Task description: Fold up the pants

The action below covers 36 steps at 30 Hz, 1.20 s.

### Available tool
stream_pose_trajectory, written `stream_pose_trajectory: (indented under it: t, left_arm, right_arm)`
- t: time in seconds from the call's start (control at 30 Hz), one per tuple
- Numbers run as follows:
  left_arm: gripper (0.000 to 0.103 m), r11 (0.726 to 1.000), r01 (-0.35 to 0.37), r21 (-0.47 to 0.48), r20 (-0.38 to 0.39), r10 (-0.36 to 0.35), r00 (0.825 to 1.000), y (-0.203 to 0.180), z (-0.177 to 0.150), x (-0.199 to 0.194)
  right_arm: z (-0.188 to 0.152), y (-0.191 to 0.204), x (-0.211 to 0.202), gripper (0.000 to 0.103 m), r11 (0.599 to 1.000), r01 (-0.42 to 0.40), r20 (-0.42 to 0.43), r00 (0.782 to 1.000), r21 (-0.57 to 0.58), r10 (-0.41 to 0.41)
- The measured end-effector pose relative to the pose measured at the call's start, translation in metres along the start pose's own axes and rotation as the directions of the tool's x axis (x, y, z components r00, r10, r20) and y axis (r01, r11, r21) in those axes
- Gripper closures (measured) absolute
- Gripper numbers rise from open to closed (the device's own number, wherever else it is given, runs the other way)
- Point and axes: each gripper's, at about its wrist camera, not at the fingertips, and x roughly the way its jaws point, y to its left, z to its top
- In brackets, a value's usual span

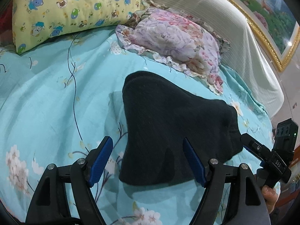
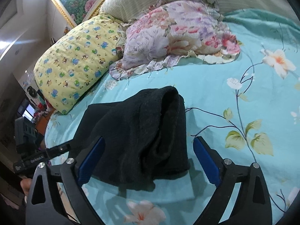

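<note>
The black pants (image 1: 168, 123) lie folded into a thick bundle on the turquoise floral bedsheet (image 1: 46, 103). My left gripper (image 1: 148, 148) is open, its blue pads (image 1: 102, 161) spread over the bundle's near left edge, holding nothing. In the right wrist view the same pants (image 2: 142, 135) lie between and just beyond my right gripper (image 2: 148, 150), which is open and empty. The right gripper also shows at the right edge of the left wrist view (image 1: 266, 150), beside the bundle. The left gripper's body (image 2: 37, 155) shows at the left of the right wrist view.
A yellow bear-print pillow (image 1: 75, 9) and a pink-purple floral pillow (image 1: 178, 39) lie at the head of the bed, against a cream padded headboard (image 1: 215, 18). A gold-framed picture (image 1: 271, 18) hangs on the wall. The bed's edge (image 2: 48, 131) drops off at the left.
</note>
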Motion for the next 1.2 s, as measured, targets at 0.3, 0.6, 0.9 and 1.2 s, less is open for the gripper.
stream_pose_trajectory:
  t: [0.3,0.6,0.9,1.2]
  left_arm:
    - [0.023,0.989,-0.048,0.138,0.013,0.046,0.999,-0.025,-0.031,-0.015]
    - [0.023,0.978,-0.091,0.188,0.041,0.085,0.996,-0.037,-0.047,-0.025]
    - [0.022,0.966,-0.123,0.226,0.043,0.116,0.992,-0.041,-0.062,-0.025]
    - [0.021,0.948,-0.191,0.255,0.051,0.184,0.982,-0.042,-0.073,-0.017]
  right_arm:
    - [-0.023,0.017,-0.022,0.006,0.995,0.041,0.052,0.998,-0.095,-0.036]
    - [-0.04,0.048,-0.031,0.005,0.966,0.07,0.077,0.996,-0.248,-0.052]
    - [-0.055,0.059,-0.029,0.004,0.954,0.075,0.075,0.996,-0.292,-0.055]
    - [-0.069,0.056,-0.018,0.003,0.946,0.101,0.064,0.994,-0.308,-0.086]
